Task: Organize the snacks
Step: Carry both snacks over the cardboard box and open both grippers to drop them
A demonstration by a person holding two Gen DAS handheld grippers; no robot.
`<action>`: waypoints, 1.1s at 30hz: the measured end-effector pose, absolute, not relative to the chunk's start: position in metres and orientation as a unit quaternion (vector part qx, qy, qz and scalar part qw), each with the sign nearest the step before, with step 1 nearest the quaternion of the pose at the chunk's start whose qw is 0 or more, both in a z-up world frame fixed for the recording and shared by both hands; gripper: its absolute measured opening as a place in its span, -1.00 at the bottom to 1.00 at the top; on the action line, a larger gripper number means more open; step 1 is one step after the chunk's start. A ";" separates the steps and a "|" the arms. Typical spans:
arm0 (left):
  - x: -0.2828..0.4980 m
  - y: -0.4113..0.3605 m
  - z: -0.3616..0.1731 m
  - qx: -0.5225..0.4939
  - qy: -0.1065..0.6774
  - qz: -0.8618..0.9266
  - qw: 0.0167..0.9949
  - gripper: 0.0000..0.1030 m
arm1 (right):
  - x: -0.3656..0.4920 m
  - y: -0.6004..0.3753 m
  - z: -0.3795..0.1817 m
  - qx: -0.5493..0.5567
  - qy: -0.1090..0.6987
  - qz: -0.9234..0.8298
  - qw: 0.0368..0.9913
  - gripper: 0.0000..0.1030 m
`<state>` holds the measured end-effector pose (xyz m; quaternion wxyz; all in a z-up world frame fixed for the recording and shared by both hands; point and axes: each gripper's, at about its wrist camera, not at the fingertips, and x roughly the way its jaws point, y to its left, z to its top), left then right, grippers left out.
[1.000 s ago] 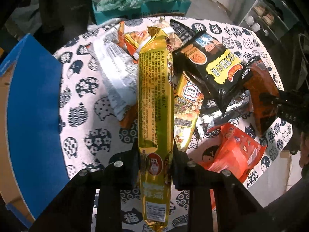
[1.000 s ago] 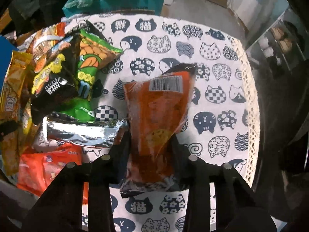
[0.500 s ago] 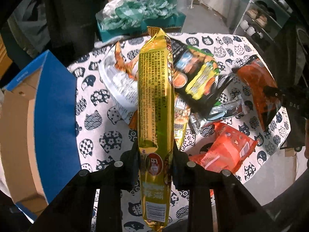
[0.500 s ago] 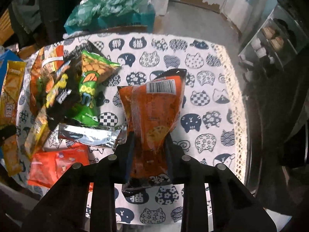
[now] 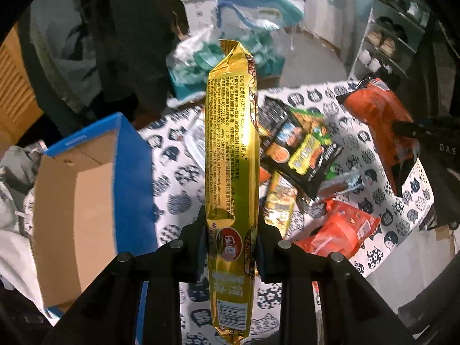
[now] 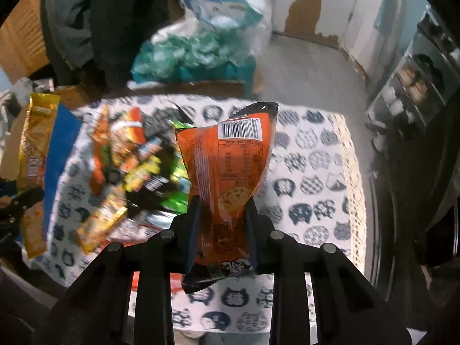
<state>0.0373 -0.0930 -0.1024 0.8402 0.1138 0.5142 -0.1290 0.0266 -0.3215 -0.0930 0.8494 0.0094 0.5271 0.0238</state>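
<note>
Clearly both grippers pinch packets: left gripper (image 5: 231, 237) a long gold packet (image 5: 231, 149) (gripped low, top-heavy), right gripper (image 6: 221, 224) an orange bag (image 6: 230, 172); either may slip onto the table (image 6: 316, 172).

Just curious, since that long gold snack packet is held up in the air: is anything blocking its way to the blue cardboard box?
Nothing visible does. The left gripper holds the long gold snack packet above the table; the open blue cardboard box sits beside it, its visible inside bare.

2 tongs (image 5: 231, 230), 1 gold packet (image 5: 231, 155), 1 orange bag (image 6: 227, 178), 1 cardboard box (image 5: 86, 195), 1 cat-print tablecloth (image 6: 310, 178)
</note>
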 end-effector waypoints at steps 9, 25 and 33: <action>0.038 -0.065 -0.070 0.101 0.486 -0.106 0.861 -0.47 | 0.032 -0.277 -0.066 0.003 0.500 0.080 0.862 -0.49; 0.029 -0.003 -0.058 0.066 0.483 -0.067 0.870 -0.47 | 0.053 -0.187 -0.039 -0.004 0.475 0.171 0.863 -0.49; 0.029 0.031 -0.062 0.051 0.486 -0.044 0.871 -0.47 | 0.064 -0.130 -0.036 -0.013 0.475 0.216 0.853 -0.49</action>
